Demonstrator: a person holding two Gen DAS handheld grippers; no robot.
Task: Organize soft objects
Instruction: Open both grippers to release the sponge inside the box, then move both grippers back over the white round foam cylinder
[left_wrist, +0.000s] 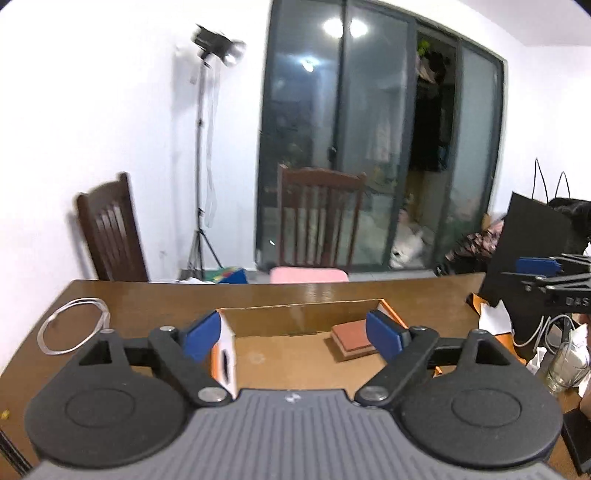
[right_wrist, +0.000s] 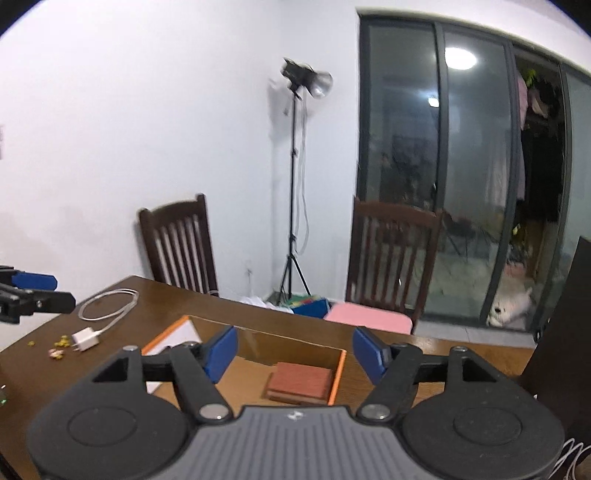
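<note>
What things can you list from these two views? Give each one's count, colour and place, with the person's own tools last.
folded cloth: one, reddish-brown, inside the box
box: one, cardboard with orange rim, on the table
table: one, brown wood
charger and cable: one, white, table's left part
chairs: two, dark wood, behind the table
pink cushion: one, on the nearer chair
light stand: one, black, by the wall
left hand-held gripper: open, empty
right hand-held gripper: open, empty

Two chairs (right_wrist: 177, 247), light stand (right_wrist: 295, 192), charger (right_wrist: 85, 339).

white wall (right_wrist: 147, 129), dark glass doors (left_wrist: 369, 129), wooden chairs (right_wrist: 177, 243), light stand (right_wrist: 293, 184)
</note>
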